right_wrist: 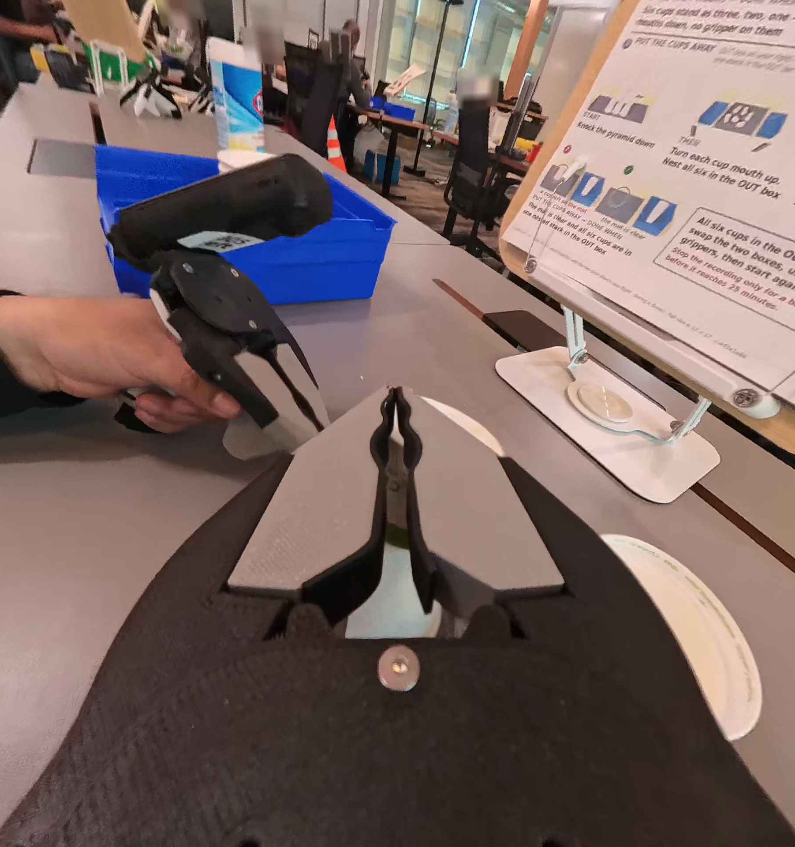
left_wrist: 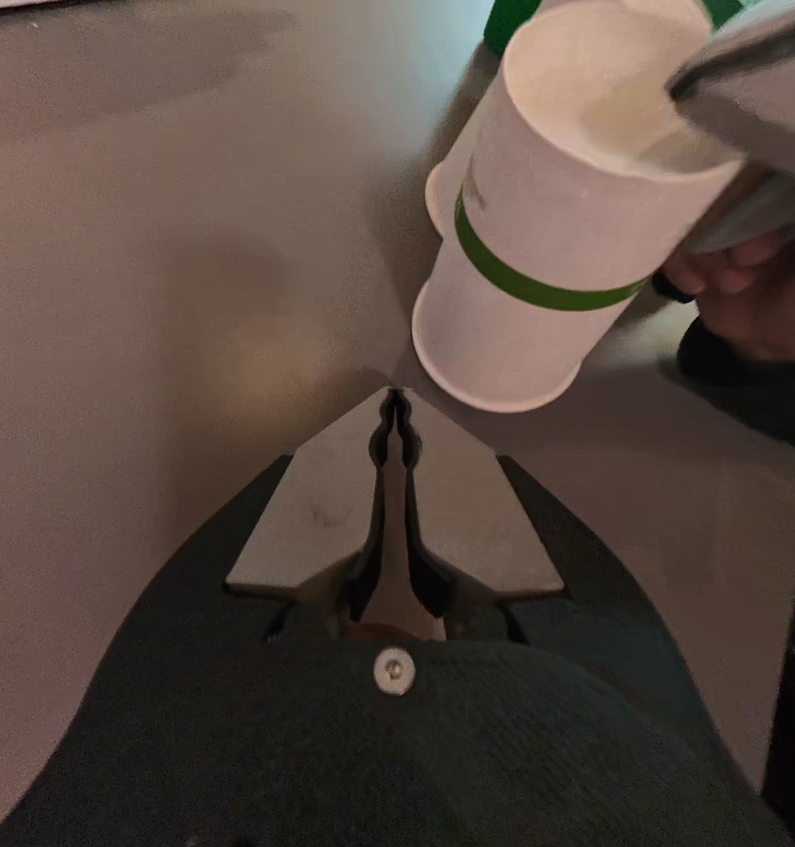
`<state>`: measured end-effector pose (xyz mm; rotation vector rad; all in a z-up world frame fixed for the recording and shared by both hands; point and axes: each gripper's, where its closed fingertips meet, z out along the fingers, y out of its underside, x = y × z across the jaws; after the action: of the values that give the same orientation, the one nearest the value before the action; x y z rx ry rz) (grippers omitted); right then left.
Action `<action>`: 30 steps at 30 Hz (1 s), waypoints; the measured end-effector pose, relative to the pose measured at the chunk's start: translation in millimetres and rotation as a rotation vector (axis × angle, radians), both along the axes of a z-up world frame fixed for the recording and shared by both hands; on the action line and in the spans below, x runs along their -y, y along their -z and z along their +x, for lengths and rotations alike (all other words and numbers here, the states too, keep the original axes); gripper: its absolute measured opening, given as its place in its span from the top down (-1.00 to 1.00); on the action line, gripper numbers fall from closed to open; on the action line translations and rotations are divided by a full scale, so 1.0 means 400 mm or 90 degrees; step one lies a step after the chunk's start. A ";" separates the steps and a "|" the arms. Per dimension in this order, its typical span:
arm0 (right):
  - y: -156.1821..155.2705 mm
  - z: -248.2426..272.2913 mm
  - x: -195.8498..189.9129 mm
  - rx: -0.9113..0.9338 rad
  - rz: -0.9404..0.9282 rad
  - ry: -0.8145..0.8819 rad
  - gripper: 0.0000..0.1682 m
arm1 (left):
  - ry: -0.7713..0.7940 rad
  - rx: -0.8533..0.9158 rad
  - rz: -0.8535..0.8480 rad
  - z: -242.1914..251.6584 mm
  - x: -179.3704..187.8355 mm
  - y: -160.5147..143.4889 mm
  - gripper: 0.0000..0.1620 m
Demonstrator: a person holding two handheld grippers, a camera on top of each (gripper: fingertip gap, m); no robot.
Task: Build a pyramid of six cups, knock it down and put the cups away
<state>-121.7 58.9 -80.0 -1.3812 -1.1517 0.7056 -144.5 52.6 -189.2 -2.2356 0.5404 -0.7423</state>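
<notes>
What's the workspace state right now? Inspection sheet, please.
Surface: grey table.
Job's things: nested cups, white with a green band, tilted; blue bin behind the left gripper.
Clutter: instruction sheet on a white stand; wipes canister.
Grippers: left gripper jaws shut, empty; right gripper jaws pinching the cups' wall.
Cables: nothing seen.
Surroundings: office desks, chairs, orange cone, people far off.

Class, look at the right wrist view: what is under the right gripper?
A white cup: its edge shows beside the right gripper, a green band through the finger gap. The rest is covered.
</notes>
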 end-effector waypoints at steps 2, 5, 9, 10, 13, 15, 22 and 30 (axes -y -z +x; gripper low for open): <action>0.002 -0.002 0.002 0.013 0.011 0.005 1.00 | 0.014 -0.066 0.002 0.007 0.007 0.032 1.00; 0.014 0.000 -0.002 0.028 0.000 0.008 1.00 | 0.017 -0.103 0.018 0.013 0.006 0.041 1.00; 0.037 0.001 -0.008 0.036 -0.036 0.004 1.00 | -0.009 -0.114 0.032 -0.011 -0.005 0.040 1.00; 0.038 0.000 -0.009 0.033 -0.041 0.002 1.00 | -0.020 -0.117 0.037 -0.020 -0.010 0.038 0.96; 0.034 0.002 -0.009 0.023 -0.052 -0.002 1.00 | -0.054 -0.129 0.053 -0.049 -0.026 0.033 0.88; 0.010 0.014 -0.014 -0.001 -0.044 0.003 1.00 | -0.073 -0.129 0.055 -0.062 -0.034 0.031 0.82; -0.112 0.118 -0.057 -0.095 -0.037 0.064 1.00 | -0.103 -0.131 0.065 -0.084 -0.048 0.024 0.75; -0.057 0.098 -0.041 0.029 -0.025 0.041 1.00 | -0.101 -0.146 0.073 -0.084 -0.046 0.025 0.74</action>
<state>-82.6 75.1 -57.4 -1.4679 -1.1295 0.6562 -178.2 71.0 -199.2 -2.2382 0.4935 -0.3682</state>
